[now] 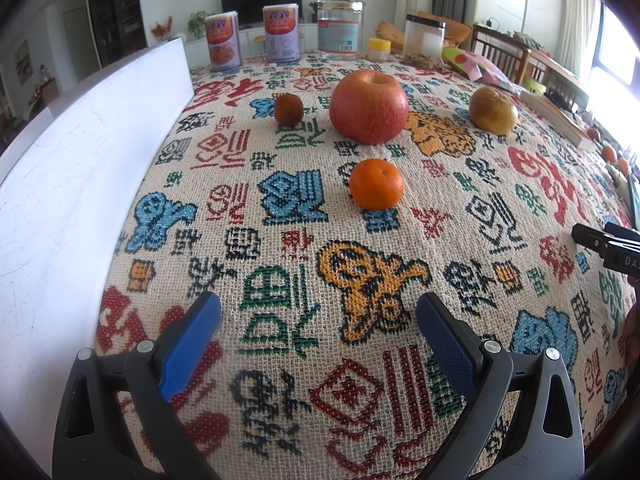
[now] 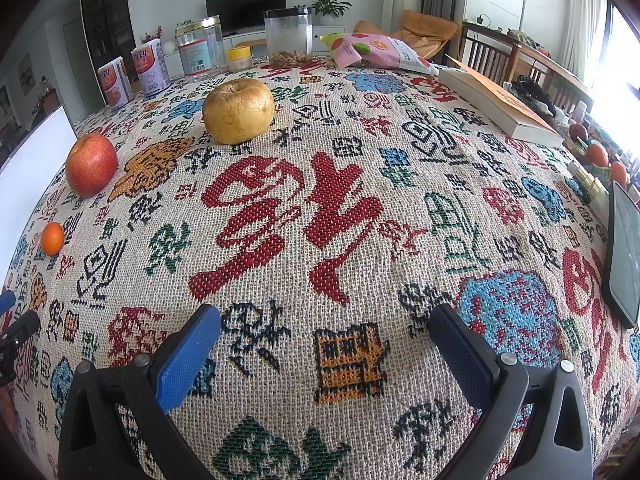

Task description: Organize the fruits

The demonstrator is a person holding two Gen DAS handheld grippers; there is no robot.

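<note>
Both tongs spread wide, empty: left tongs (image 1: pixel 318 316) and right tongs (image 2: pixel 325 330), ribbed blue pads, low over coarse woven desk cloth (image 2: pixel 360 216). Frame centre: smooth tangerine (image 1: pixel 376 184), then glossy red apple (image 1: pixel 368 107), small dark fruit (image 1: pixel 287 109) to its left. Wrinkled yellow pear (image 2: pixel 238 110) upper centre-left in right view.

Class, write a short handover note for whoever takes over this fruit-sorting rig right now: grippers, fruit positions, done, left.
Left gripper: open, empty, above the cloth.
Right gripper: open, empty.
Fruit, all loose on the tablecloth: orange nearest the left gripper, red apple behind it, small dark fruit to the apple's left, yellow apple ahead of the right gripper.
Done: nothing gathered.
Left: all four.
</note>
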